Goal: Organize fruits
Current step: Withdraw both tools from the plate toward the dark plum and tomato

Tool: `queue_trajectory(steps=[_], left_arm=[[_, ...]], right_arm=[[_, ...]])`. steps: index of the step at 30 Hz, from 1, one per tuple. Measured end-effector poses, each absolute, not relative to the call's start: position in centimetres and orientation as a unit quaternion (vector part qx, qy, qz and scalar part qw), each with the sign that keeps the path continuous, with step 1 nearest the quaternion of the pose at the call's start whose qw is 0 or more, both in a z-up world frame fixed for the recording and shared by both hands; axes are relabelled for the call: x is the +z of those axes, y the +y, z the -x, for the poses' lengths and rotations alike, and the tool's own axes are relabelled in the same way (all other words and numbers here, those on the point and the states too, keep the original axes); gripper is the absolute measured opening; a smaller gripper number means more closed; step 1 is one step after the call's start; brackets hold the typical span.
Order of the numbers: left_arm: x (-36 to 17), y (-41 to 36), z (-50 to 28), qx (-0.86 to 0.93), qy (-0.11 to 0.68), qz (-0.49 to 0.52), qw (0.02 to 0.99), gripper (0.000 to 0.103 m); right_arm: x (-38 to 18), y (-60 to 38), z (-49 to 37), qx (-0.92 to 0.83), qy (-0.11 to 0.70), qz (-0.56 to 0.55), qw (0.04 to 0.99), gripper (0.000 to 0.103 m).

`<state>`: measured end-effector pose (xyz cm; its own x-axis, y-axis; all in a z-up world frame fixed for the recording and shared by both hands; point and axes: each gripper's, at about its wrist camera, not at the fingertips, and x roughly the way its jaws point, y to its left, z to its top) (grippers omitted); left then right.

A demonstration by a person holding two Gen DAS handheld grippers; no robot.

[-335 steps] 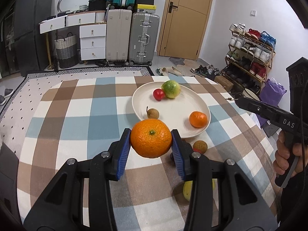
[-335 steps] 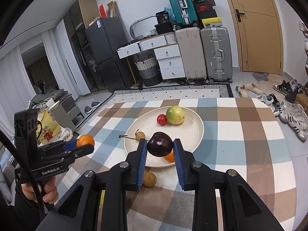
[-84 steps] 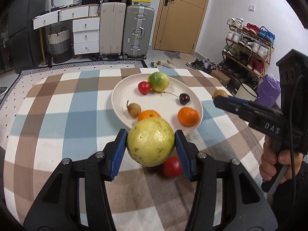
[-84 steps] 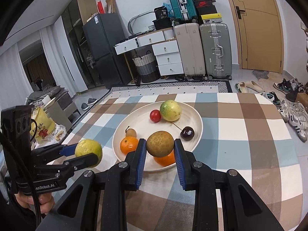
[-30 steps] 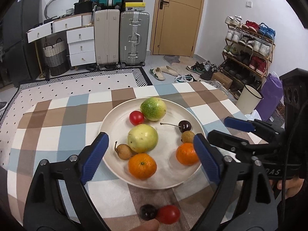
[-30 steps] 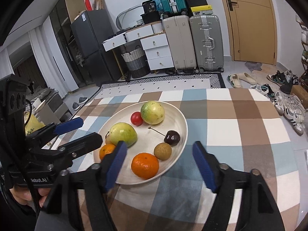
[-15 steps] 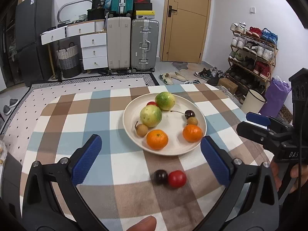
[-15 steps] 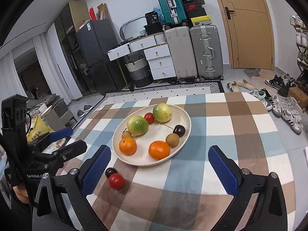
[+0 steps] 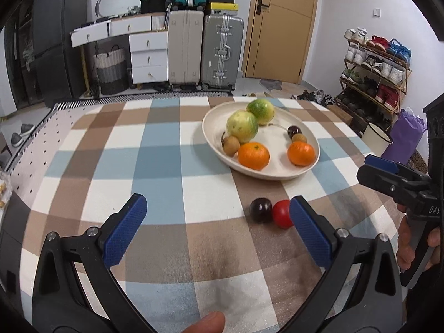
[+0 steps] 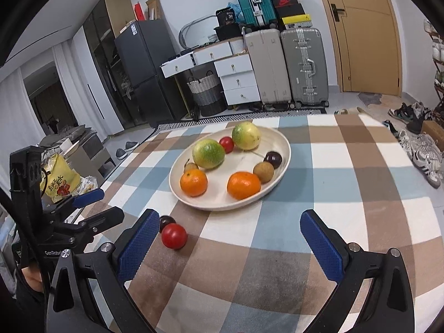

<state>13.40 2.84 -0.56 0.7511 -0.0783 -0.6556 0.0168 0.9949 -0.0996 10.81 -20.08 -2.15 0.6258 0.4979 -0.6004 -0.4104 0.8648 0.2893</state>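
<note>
The left hand-held gripper (image 9: 216, 212) hung over the near part of the tabletop (image 9: 166, 166), fingers spread wide with nothing between them; its jaws had just been opening. The right hand-held gripper (image 10: 227, 229) was likewise wide apart and empty, also just opened. Two loose fruits lay touching just short of the plate (image 9: 277, 174): a dark cherry (image 9: 260, 209) and a red tomato (image 9: 282, 213) (both round, so no long axis to line up). From the left gripper they lay ahead and to its right, the tomato just beside the right finger; from the right gripper, ahead-left, the cherry half hidden behind its left finger. Neither looked clearly nearer. The plate sat beyond, toward the far right corner, holding the other fruit.
</note>
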Motion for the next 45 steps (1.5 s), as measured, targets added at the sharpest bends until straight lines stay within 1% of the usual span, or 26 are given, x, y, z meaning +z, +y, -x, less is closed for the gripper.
queue_trajectory(steps=[5,26,35,41,43,45], left_arm=[[-1.7,2.3,-13.9,-0.023,0.365,0.033,0.930,0.102],[-2.6,3.4,-14.9,-0.010,0.376,0.046,0.926,0.102],[-3.0,4.2,-15.5,0.001,0.385,0.058,0.921,0.102],[-3.3,3.9,-15.6,0.003,0.386,0.041,0.922,0.102],[-3.2,3.9,-15.5,-0.002,0.384,0.042,0.922,0.102],[-3.2,4.1,-15.5,-0.006,0.386,0.049,0.921,0.102]], right_arm=[[-3.5,-19.5,-11.3,0.247,0.380,-0.049,0.890,0.103],[-5.4,-15.9,-11.8,0.265,0.428,0.010,0.864,0.103],[-5.8,-13.5,-12.4,0.263,0.437,0.048,0.859,0.102],[-6.0,-11.5,-12.4,0.268,0.437,0.085,0.854,0.101],[-6.4,-11.0,-12.4,0.270,0.440,0.092,0.851,0.098],[-6.7,-10.5,-12.5,0.272,0.445,0.099,0.848,0.090]])
